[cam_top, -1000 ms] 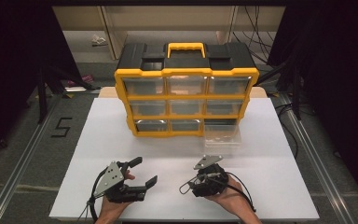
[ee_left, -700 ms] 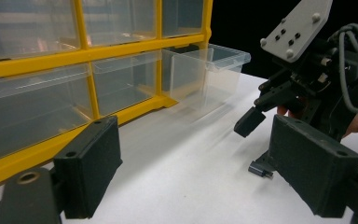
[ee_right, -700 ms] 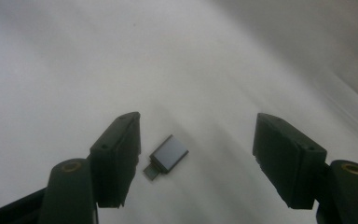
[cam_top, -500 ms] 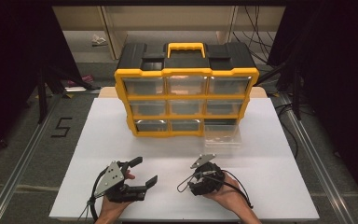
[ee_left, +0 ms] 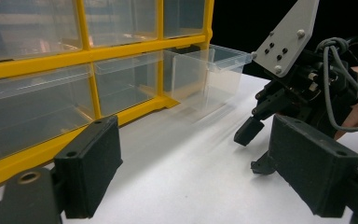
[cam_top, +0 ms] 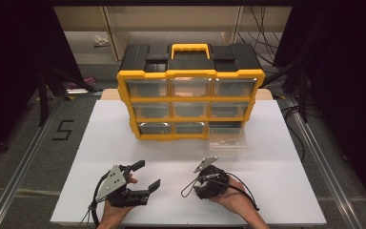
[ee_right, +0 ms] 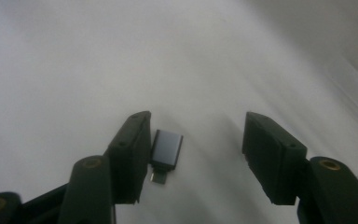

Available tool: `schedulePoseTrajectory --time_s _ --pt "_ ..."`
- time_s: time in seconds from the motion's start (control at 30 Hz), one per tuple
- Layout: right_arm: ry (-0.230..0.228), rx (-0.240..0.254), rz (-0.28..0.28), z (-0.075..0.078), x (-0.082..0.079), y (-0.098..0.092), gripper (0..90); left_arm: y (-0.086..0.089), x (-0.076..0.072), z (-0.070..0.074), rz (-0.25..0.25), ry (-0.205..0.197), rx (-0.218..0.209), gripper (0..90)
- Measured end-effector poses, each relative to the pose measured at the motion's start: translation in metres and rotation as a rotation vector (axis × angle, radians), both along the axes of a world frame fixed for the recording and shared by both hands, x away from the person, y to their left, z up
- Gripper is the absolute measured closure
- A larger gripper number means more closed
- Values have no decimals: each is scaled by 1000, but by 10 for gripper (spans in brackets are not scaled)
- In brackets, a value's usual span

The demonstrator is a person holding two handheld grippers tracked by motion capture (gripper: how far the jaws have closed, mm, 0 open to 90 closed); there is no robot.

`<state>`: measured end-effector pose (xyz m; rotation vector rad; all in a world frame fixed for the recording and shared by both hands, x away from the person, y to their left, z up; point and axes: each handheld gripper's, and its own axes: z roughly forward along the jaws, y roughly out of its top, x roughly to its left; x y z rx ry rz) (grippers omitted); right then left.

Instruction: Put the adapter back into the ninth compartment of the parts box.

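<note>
One white worktop (cam_top: 286,200). One yellow-and-black organizer (cam_top: 190,90) stands upright at its far middle, yellow carry handle (cam_top: 190,49) on top, clear drawers in a three-by-three grid, so nine slots. One clear drawer (cam_top: 227,138) is out of the bottom right slot and sits on the worktop just in front of the organizer's right end; contents too small to tell. In the left gripper view the same drawer (ee_left: 214,74) stands at the organizer's corner.

Two grippers, one per hand, both near the front edge, well apart from the organizer.

Left gripper (cam_top: 145,175): jaws spread wide, nothing between them, grey three-cornered plate on top, pointing right toward the other gripper. Left gripper view confirms a wide gap over bare worktop, and shows the right gripper (ee_left: 254,142) farther off, tips down at the surface.

Right gripper (cam_top: 190,187): low over the worktop, angled down, cable looping off to the right. In the right gripper view its jaws are spread wide around one small grey USB adapter (ee_right: 164,151) lying flat on the worktop. The adapter lies just beside the view's left jaw, possibly touching it; cannot tell for certain. Clear gap to the other jaw. Not pinched, not lifted.

Floor left of the worktop carries a "5" marking (cam_top: 63,130).
</note>
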<state>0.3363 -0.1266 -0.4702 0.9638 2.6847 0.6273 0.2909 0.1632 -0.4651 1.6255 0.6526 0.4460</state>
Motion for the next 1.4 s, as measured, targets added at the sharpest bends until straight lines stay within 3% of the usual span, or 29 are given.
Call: schedulePoseTrajectory --time_s 0.4,0.57,0.73,0.9,1.17,1.4 --pt "71 -13 53 2 0 1 645 0 0 0 0 0 3 171" --pt "95 -2 47 3 2 -1 713 0 0 0 1 0 5 171" --pt "93 -14 58 4 3 -1 758 0 0 0 2 0 3 172" --pt "59 -31 77 6 1 -1 762 0 0 0 3 3 4 173" --pt "-37 66 52 32 0 -14 763 0 0 0 4 5 0 173" --pt "-80 91 41 38 0 -18 763 0 -1 0 12 7 3 176"
